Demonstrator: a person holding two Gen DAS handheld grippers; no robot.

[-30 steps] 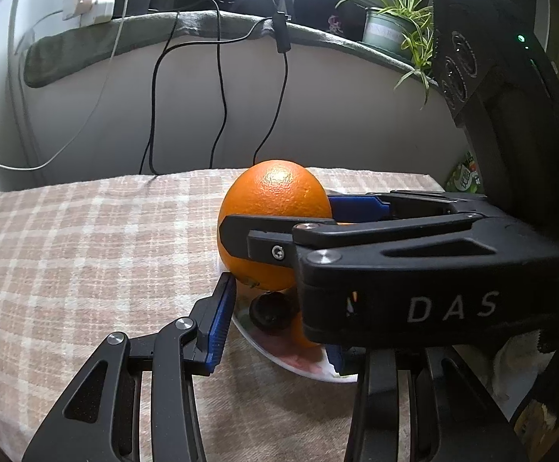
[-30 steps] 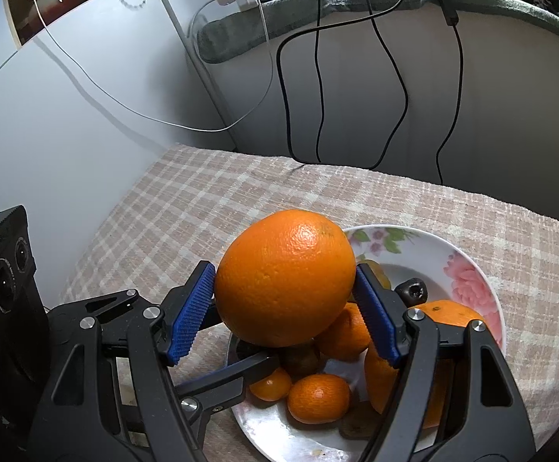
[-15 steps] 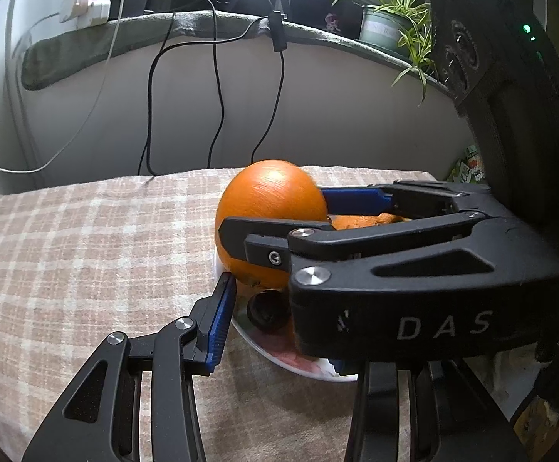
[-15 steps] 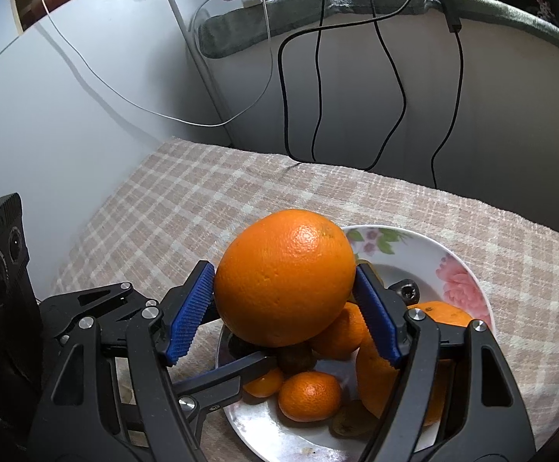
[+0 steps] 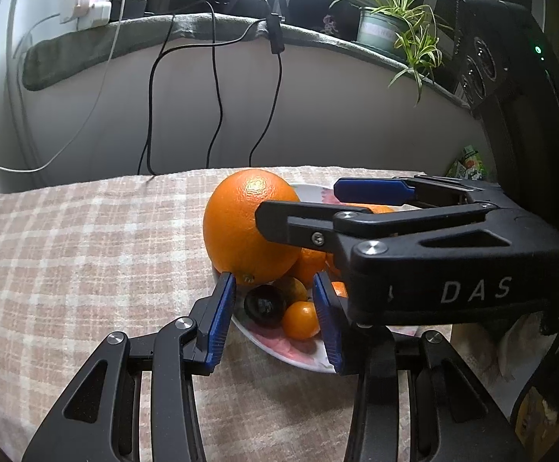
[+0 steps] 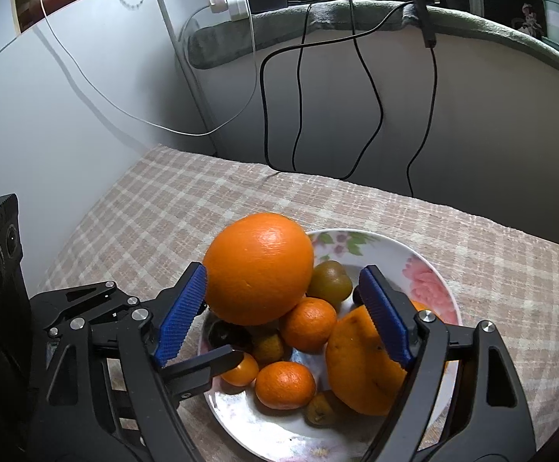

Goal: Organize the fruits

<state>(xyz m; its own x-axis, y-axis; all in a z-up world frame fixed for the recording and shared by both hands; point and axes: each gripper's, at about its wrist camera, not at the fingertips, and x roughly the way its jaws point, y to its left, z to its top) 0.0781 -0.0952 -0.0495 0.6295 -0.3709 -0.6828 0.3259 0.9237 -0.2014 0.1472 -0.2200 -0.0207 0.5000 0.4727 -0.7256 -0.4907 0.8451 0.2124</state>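
Right gripper (image 6: 283, 315) jaws have just been opening, wide apart off the big orange (image 6: 258, 267) resting atop fruit at the floral plate's (image 6: 439, 288) ten o'clock; left gripper (image 5: 275, 321) partly open, empty

Glossy plate (image 6: 429, 265) on rough woven cloth (image 6: 187, 200).
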